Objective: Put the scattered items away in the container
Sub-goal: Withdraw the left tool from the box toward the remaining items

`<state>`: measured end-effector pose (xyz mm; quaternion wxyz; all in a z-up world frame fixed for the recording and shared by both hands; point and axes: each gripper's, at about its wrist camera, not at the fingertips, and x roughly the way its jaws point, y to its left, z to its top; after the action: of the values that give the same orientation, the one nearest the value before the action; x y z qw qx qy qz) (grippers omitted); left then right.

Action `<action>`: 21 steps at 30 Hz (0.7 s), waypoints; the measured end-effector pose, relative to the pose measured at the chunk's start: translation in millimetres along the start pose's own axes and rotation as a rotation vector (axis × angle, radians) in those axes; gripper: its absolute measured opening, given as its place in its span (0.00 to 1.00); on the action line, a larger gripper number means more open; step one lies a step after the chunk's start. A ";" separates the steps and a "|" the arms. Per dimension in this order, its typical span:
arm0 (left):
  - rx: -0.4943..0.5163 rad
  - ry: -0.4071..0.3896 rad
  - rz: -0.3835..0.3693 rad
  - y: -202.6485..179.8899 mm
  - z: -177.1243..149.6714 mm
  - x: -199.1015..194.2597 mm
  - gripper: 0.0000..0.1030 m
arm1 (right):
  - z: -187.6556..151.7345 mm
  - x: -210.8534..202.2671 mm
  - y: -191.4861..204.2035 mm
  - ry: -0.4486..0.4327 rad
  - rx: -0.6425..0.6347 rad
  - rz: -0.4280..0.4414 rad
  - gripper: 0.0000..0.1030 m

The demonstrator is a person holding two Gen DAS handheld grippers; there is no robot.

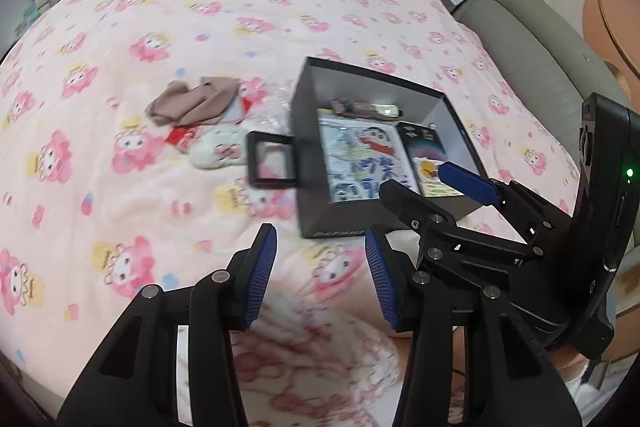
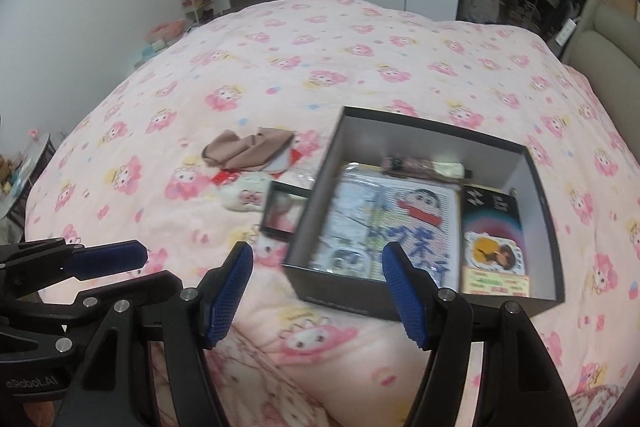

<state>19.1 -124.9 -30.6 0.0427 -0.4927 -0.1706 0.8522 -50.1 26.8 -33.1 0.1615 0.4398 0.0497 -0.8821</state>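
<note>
Picture cards [image 2: 388,223] inside black box [image 2: 538,223]

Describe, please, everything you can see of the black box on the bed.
The black box is an open, lidless rectangular carton, looking like stiff cardboard, dark outside and pale grey inside, with faint lettering on its near wall. It sits upright on the pink patterned bedcover. Inside lie a cartoon picture, a dark card packet and small items by the far wall. A small black frame rests against its left side.
</note>
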 end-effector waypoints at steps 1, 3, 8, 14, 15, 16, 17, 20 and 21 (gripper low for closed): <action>-0.006 0.000 0.004 6.6 -1.2 -1.3 0.46 | 0.6 2.5 5.9 0.003 -0.006 0.006 0.62; -0.018 0.001 0.014 17.7 -3.6 -1.5 0.46 | 1.5 8.7 15.8 0.018 -0.017 0.018 0.62; -0.062 0.020 0.033 40.5 -13.0 4.9 0.46 | -1.6 27.4 35.5 0.057 -0.059 0.014 0.62; -0.131 0.027 0.025 68.4 -26.8 16.0 0.46 | -11.6 51.8 51.9 0.112 -0.064 0.054 0.62; -0.138 0.024 0.024 72.1 -26.6 17.2 0.46 | -11.4 55.3 53.2 0.115 -0.055 0.067 0.62; -0.143 0.021 0.023 75.5 -26.2 18.2 0.46 | -10.1 58.3 54.4 0.119 -0.046 0.077 0.62; -0.148 0.019 0.021 79.1 -25.2 19.4 0.46 | -9.1 62.0 55.7 0.122 -0.035 0.091 0.62; -0.161 0.021 0.012 91.2 -22.4 25.7 0.46 | -7.2 73.2 60.5 0.133 -0.017 0.120 0.60; -0.164 0.022 0.012 95.5 -21.1 28.2 0.46 | -7.4 77.3 61.4 0.137 -0.009 0.135 0.59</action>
<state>31.8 -202.4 -95.3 -0.0011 -0.5049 -0.2365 0.8301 -67.6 -48.1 -95.4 0.2186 0.5007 0.0347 -0.8368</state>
